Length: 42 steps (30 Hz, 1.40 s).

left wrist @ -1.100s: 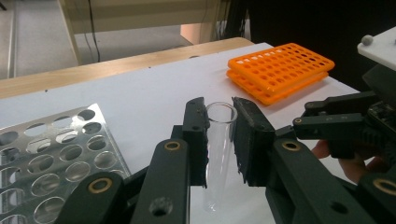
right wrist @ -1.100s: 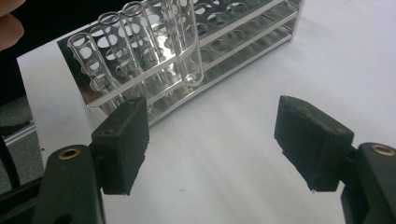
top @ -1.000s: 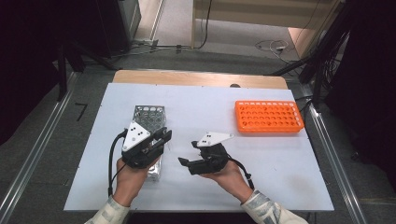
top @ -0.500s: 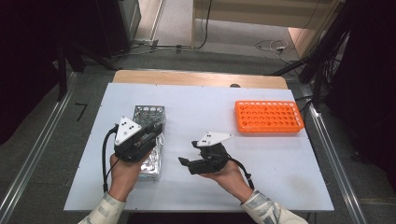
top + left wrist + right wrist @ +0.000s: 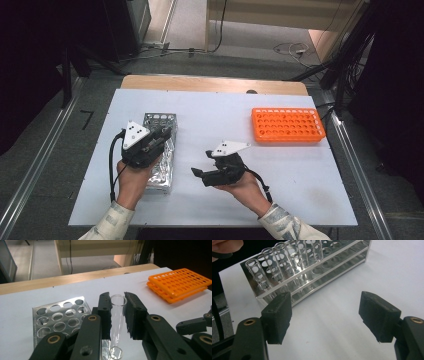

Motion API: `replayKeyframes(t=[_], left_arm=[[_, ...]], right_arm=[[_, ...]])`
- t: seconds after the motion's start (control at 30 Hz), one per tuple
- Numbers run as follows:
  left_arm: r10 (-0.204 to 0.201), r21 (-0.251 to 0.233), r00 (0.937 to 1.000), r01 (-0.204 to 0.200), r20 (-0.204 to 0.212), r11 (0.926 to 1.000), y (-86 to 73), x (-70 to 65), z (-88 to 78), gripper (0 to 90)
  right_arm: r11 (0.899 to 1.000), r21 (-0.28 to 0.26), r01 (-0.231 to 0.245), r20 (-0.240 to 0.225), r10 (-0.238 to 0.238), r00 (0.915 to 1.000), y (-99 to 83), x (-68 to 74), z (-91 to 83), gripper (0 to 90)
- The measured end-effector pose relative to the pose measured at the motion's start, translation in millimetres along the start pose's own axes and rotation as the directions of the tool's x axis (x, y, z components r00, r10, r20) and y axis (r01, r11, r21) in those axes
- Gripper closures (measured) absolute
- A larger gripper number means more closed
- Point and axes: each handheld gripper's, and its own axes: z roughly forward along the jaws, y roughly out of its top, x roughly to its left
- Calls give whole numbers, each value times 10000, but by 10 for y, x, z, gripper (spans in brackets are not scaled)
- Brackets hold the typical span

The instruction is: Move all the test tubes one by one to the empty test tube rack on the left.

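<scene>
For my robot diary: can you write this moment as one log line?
left gripper: jaws around glass tube | right gripper: open, empty | metal rack | orange rack: empty

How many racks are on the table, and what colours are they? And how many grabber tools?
Orange rack: 1
Silver metal rack: 1
Black tools: 2, the left tool and the right tool
Total: 4 things, not counting the glass tubes, which are too hard to count here.

In the left gripper view, the glass tube [image 5: 117, 317] is partly hidden behind the jaws. The metal rack [image 5: 60, 320] is cut off at the bottom edge, and the orange rack [image 5: 180, 283] at the right edge.
</scene>
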Motion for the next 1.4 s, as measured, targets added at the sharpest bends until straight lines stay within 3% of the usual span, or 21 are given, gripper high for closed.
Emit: replayKeyframes(t=[0.33, 0.9, 1.4], left_arm=[[232, 121, 9991, -228, -344, 9997, -4, 20, -10, 749], [698, 669, 9963, -665, -495, 9955, -135, -6, 55, 748], [836, 1081, 9955, -784, -445, 9910, -221, -24, 87, 746]], right_arm=[[10000, -2, -18, 34, 18, 10000, 0, 2, -7, 253], [10000, 26, 55, 132, -55, 9999, -12, -14, -26, 253], [9999, 102, 133, 171, -135, 9998, -23, -6, -12, 252]])
